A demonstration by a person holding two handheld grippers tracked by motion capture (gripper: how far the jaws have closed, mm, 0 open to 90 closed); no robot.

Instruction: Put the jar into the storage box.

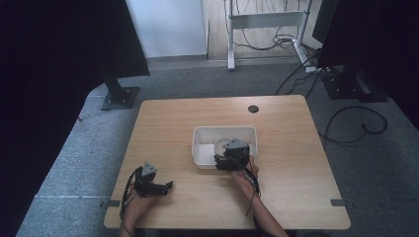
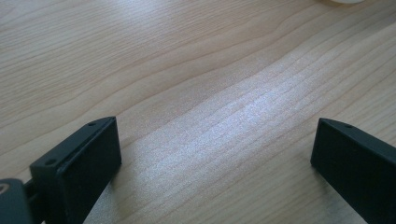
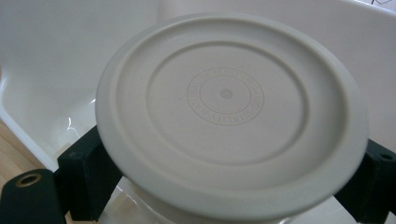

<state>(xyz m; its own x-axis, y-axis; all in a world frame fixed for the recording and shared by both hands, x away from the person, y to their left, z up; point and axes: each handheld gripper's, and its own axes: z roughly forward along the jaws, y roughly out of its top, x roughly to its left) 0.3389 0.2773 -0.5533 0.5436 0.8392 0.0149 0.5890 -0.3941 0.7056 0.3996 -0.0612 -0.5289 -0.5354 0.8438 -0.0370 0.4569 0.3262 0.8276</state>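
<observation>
A white rectangular bin (image 1: 225,129) sits near the middle of the wooden table (image 1: 168,123). My right gripper (image 1: 226,151) reaches over its near side, shut on a round off-white lidded container (image 1: 221,144). In the right gripper view the lid (image 3: 226,93), with an embossed ring at its centre, is close up, tilted, in front of the bin wall (image 3: 56,56). A black jaw presses in under its rim on each side, so my right gripper (image 3: 233,175) holds it. My left gripper (image 1: 167,186) rests on the table at the near left, and in its own view the left gripper (image 2: 217,140) stands open over bare wood.
A dark round cable hole (image 1: 253,108) lies in the tabletop behind the bin. Black stands (image 1: 118,94) and loose cables (image 1: 356,123) are on the carpet beyond the table. A white edge (image 2: 343,1) peeks in at the top of the left gripper view.
</observation>
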